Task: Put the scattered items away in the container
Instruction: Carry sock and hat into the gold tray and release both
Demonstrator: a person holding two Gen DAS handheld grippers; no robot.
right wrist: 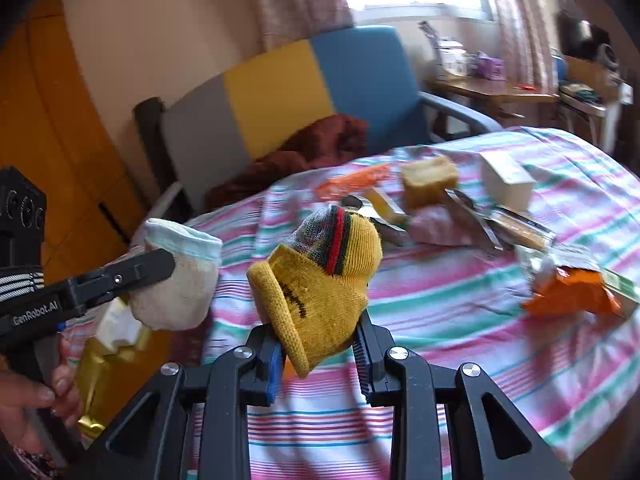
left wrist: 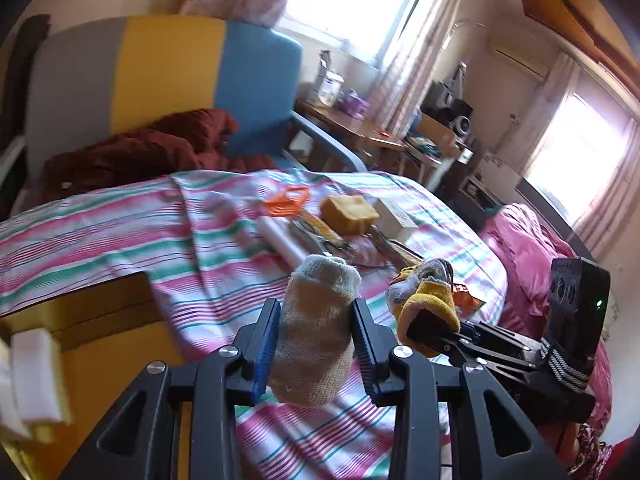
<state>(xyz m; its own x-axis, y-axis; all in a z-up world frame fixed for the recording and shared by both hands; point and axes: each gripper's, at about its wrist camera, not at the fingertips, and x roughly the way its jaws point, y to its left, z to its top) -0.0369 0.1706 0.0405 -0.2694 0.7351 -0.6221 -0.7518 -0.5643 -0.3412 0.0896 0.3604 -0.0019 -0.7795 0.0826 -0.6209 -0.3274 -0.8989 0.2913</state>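
Observation:
In the left wrist view my left gripper (left wrist: 314, 312) is shut on a rolled beige sock (left wrist: 316, 344), held above the striped bedsheet (left wrist: 120, 232). To its right, my right gripper (left wrist: 416, 332) is shut on a yellow sock (left wrist: 430, 300). The right wrist view shows that yellow sock (right wrist: 324, 280), with red and dark stripes, clamped in my right gripper (right wrist: 320, 336). The left gripper (right wrist: 160, 264) carries the beige sock (right wrist: 180, 284) at the left. A yellow container (left wrist: 104, 320) sits at the lower left with white items (left wrist: 34, 376) in it.
More items lie on the bed: an orange clip (left wrist: 286, 199), a tan block (left wrist: 348, 214), a white box (left wrist: 394, 216), a white roll (left wrist: 280, 240) and an orange packet (right wrist: 572, 292). A tricolour chair (left wrist: 168, 72) with red cloth stands behind. A hand (right wrist: 28, 404) grips the left tool.

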